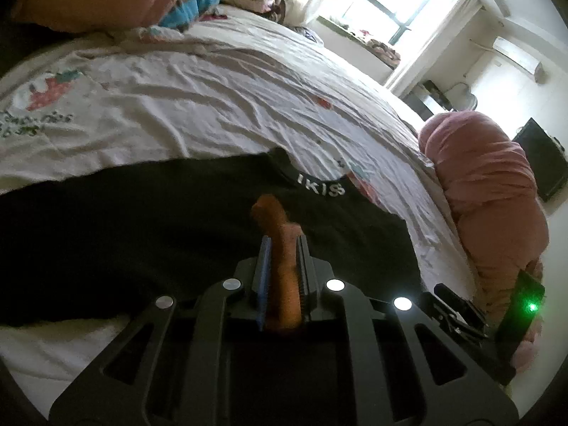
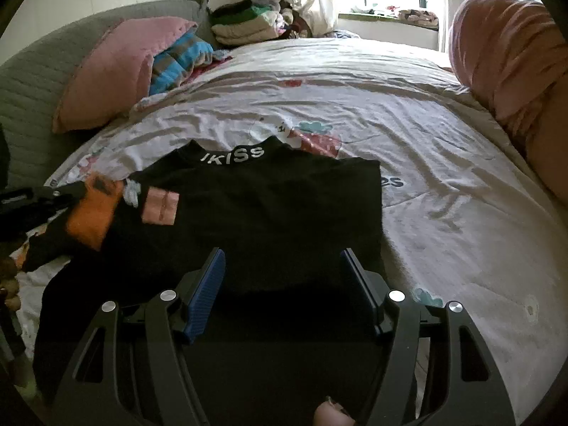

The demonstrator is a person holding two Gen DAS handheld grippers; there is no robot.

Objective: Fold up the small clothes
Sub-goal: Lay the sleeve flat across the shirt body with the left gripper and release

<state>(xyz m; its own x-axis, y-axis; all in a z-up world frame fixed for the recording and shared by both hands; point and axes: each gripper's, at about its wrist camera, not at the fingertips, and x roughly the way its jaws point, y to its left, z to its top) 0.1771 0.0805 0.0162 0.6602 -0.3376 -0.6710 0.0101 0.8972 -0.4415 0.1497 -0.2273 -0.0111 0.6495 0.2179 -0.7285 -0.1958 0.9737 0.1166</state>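
Note:
A black shirt [image 2: 266, 206] with white letters on its collar [image 2: 234, 154] lies flat on the bed, collar toward the far side. Its left sleeve is orange [image 2: 92, 213], with a pink patch [image 2: 159, 206] beside it. My left gripper [image 1: 283, 241] is shut on the orange sleeve [image 1: 273, 220] and holds it lifted off the black shirt [image 1: 142, 230]. In the right wrist view the left gripper [image 2: 53, 195] comes in from the left edge. My right gripper [image 2: 284, 259] stands open above the shirt's near hem, with nothing pinched between its blue pads [image 2: 209, 284].
The white printed bed sheet [image 2: 426, 142] is wrinkled. A pink pillow [image 2: 117, 67] and a striped blanket lean on the grey headboard [image 2: 32, 81]. Folded clothes [image 2: 245, 21] are stacked at the far corner. A rolled pink duvet [image 2: 507, 64] lies along the right side.

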